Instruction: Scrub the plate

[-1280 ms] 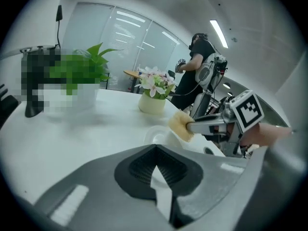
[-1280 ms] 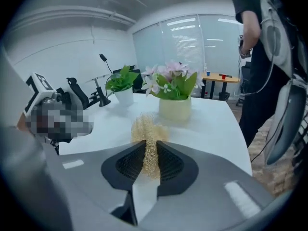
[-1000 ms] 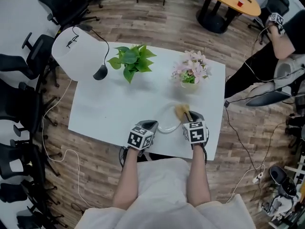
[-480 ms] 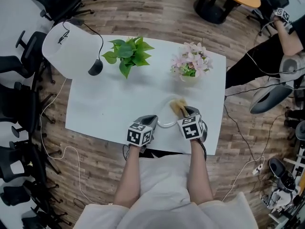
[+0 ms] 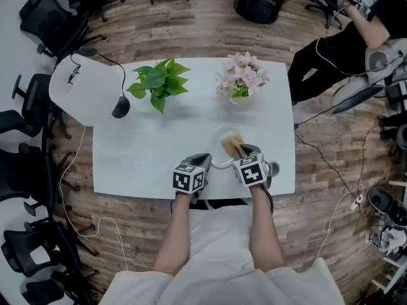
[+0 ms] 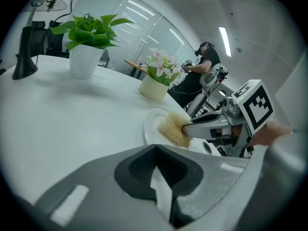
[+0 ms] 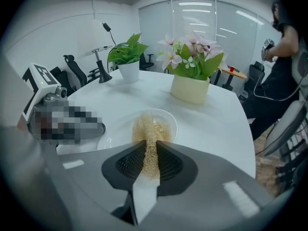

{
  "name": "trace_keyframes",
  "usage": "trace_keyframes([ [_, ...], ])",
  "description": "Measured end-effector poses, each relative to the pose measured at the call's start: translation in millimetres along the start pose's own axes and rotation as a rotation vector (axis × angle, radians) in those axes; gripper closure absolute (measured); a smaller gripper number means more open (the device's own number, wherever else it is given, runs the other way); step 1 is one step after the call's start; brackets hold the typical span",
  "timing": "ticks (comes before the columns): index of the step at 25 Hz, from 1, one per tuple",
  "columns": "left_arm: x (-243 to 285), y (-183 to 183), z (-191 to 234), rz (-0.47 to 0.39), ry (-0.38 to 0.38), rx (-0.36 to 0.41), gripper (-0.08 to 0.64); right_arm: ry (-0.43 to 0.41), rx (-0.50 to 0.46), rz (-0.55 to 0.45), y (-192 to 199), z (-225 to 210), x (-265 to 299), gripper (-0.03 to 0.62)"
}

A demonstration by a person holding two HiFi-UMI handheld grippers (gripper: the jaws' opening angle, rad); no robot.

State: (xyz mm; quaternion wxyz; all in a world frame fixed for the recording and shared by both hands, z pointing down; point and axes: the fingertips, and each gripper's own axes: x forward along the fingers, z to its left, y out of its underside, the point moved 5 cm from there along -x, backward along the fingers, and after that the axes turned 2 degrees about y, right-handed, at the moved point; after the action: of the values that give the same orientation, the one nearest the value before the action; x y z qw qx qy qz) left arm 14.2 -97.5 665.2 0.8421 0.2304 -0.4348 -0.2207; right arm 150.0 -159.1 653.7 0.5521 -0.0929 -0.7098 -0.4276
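A small pale plate [image 5: 218, 164] lies near the table's front edge, between both grippers. My right gripper [image 5: 239, 151] is shut on a tan mesh scrubber [image 7: 148, 129], whose free end rests on the plate [image 7: 169, 118]. In the left gripper view the scrubber [image 6: 172, 130] covers the plate's [image 6: 152, 123] right half, under the right gripper [image 6: 193, 128]. My left gripper [image 6: 155, 147] is shut, its tips at the plate's near left rim; nothing shows between them. The left gripper [image 7: 98, 127] is partly hidden by a mosaic patch in the right gripper view.
A green plant in a white pot [image 5: 154, 81] and a pot of pink flowers [image 5: 238, 78] stand at the back of the white table [image 5: 146, 151]. A white lamp [image 5: 79, 88] overhangs the left edge. A person [image 5: 356, 24] sits at far right; office chairs [image 5: 32, 126] line the left.
The head view has shifted, so the table sits differently in frame. The right gripper with the scrubber has moved slightly left and farther over the plate. The left gripper stays by the rim.
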Motion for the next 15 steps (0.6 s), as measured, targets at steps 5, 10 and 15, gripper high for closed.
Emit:
trace_keyframes([
  [5,3.3,-1.7,1.4,0.014,0.019,0.01,0.558,0.018,0.056,-0.037,3.9,5.5,0.1,0.509],
  [10,3.3,-3.5,2.7,0.03,0.043,0.026,0.558,0.041,0.121,-0.018,8.6,17.7,0.9,0.509],
  [15,5.4,-8.9,4.5,0.076,0.102,0.076,0.558,0.061,0.21,-0.025,12.7,27.9,-0.7,0.509],
])
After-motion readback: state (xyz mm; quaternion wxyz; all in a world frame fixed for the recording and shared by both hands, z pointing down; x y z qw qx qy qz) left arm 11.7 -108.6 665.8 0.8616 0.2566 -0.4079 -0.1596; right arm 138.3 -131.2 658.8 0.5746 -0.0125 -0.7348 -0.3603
